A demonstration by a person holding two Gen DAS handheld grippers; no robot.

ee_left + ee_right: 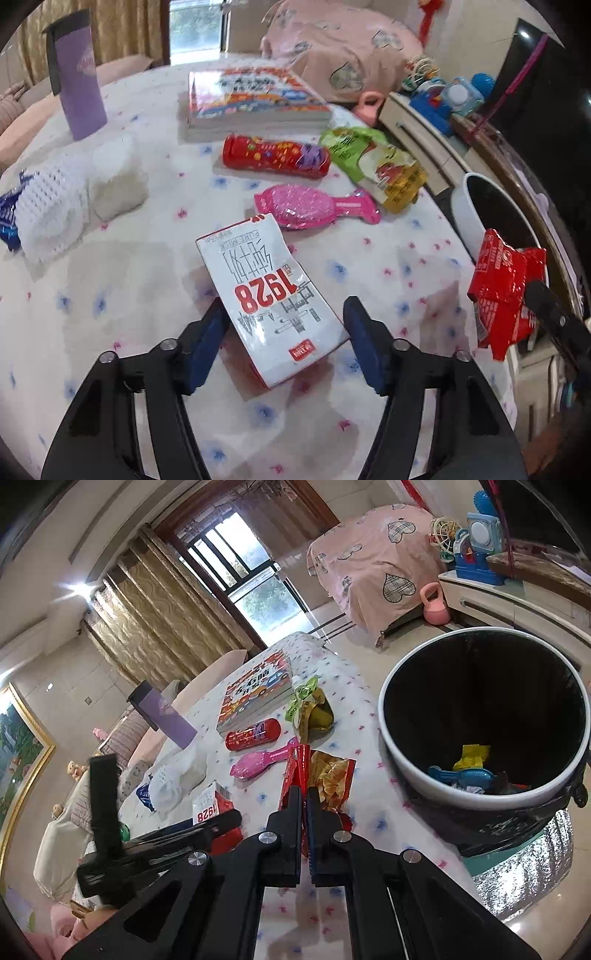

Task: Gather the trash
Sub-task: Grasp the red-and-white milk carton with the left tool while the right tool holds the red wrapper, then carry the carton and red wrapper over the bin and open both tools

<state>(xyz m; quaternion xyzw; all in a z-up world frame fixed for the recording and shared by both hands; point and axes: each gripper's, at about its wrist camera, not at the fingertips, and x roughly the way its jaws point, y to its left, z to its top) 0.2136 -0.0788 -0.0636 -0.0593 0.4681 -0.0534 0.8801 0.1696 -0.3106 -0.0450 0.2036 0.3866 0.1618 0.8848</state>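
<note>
Holding a red snack bag point(325, 779) tight, the right gripper point(304, 801) waits near the bin point(402, 775). The left gripper point(286, 332) has open jaws around the milk carton point(269, 295), mid-tabletop; it might slip if pinched crooked.

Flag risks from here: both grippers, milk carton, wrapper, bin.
1. The left gripper is open around the white milk carton with red 1928 print, which lies skewed between the fingers; closing could twist it or push it away.
2. The right gripper pinches the red crinkled snack wrapper by an edge, short of the white bin with black liner; it may slip out or fall outside.
</note>
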